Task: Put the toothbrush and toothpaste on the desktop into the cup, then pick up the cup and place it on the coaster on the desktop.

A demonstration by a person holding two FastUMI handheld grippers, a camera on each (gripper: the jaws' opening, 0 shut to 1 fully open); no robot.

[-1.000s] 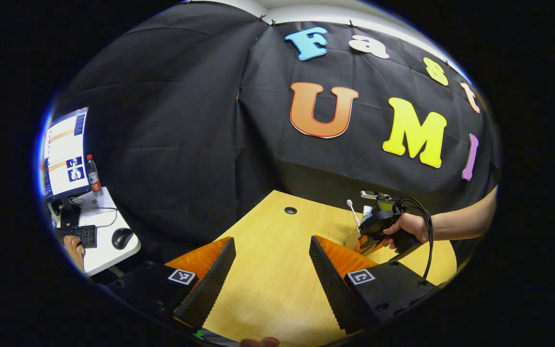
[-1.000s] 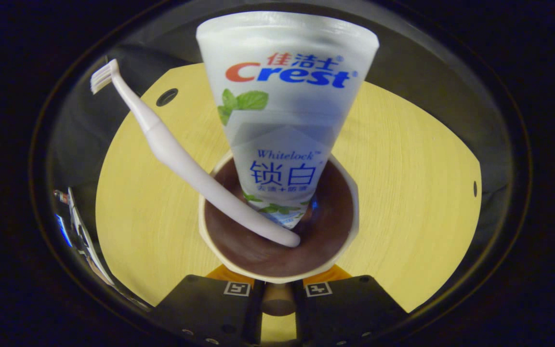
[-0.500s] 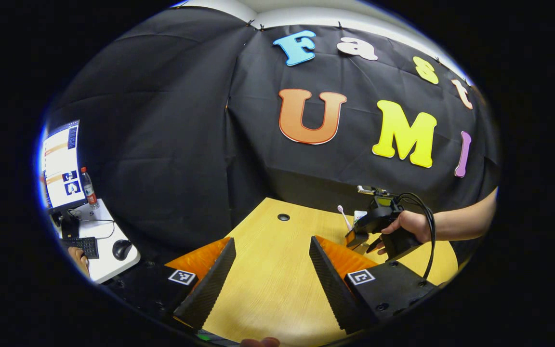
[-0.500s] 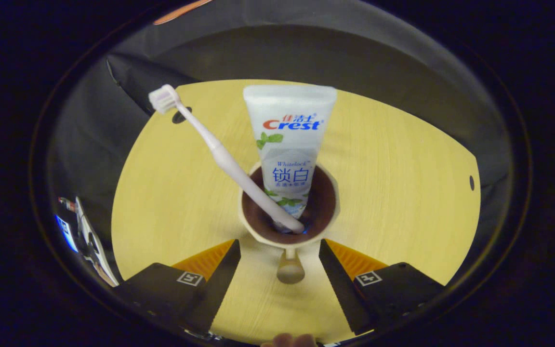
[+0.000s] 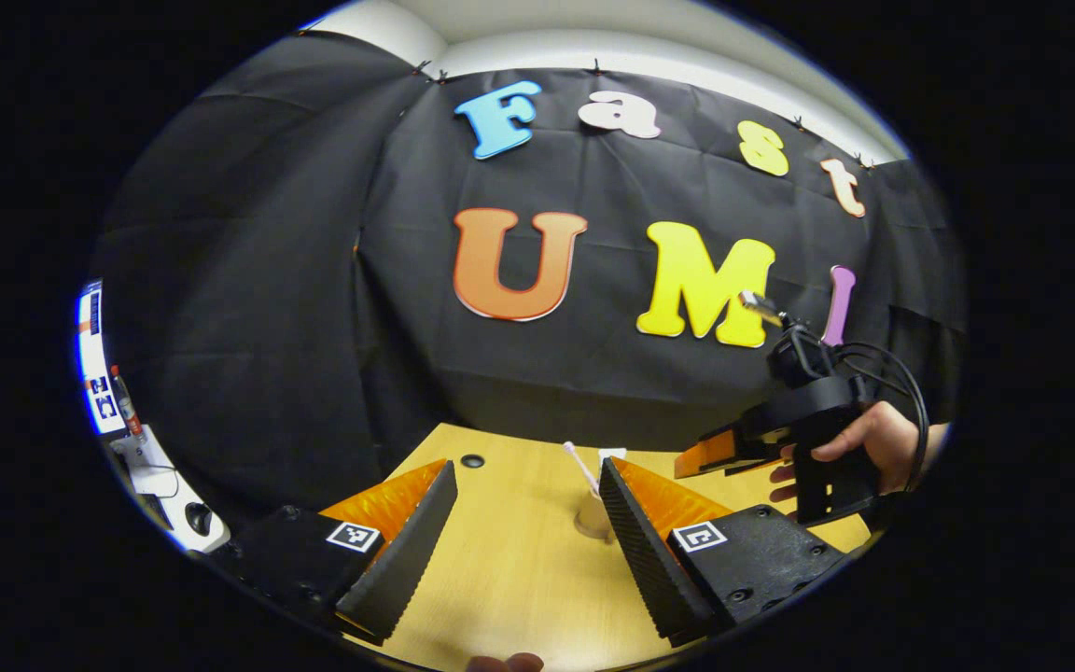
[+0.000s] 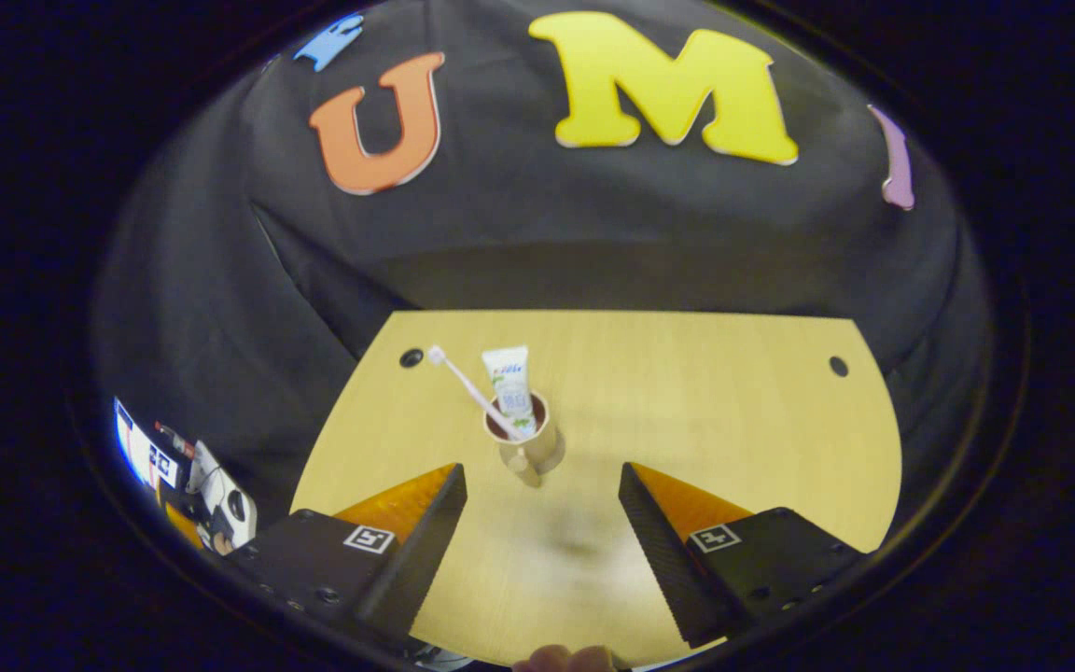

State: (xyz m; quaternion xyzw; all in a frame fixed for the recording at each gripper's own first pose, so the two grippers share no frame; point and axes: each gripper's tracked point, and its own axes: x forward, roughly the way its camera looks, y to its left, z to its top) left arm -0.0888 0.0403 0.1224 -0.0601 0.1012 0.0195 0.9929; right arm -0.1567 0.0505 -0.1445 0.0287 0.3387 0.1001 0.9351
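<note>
on the yellow wooden bench (image 6: 705, 411), a small tan cup (image 6: 526, 439) standing upright, a bit left of the middle. inside it, a white toothbrush (image 6: 472, 392) leaning to the far left with its brush end up, and a white toothpaste (image 6: 509, 378) tube standing straight up just beside it. little handle of the cup pointing toward the near side. cannot tell if a coaster lies under the cup. two small dark holes in the bench, one at the far left and one at the far right.

near the bottom of the right gripper view, the right gripper (image 6: 542, 523) with its fingers (image 6: 416, 551) spread wide apart, holding nothing, well back from the cup. bare bench between them.

in the left gripper view, the left gripper (image 5: 523, 532) also with fingers (image 5: 402, 560) spread wide and nothing between them but bench. same cup (image 5: 591, 515) seen farther off, partly hidden behind the finger on the right side, toothbrush (image 5: 580, 467) poking up out of it and the top of the toothpaste (image 5: 610, 455) just peeking out. off to the right, up above the bench, the right gripper (image 5: 719, 453) again, held by a hand (image 5: 864, 443) with a black cable looping round it. far left, past the black cloth wall, a white side desk (image 5: 150, 457) with a mouse (image 5: 199, 516), a bottle (image 5: 125, 403) and a lit screen (image 5: 94, 359).
</note>
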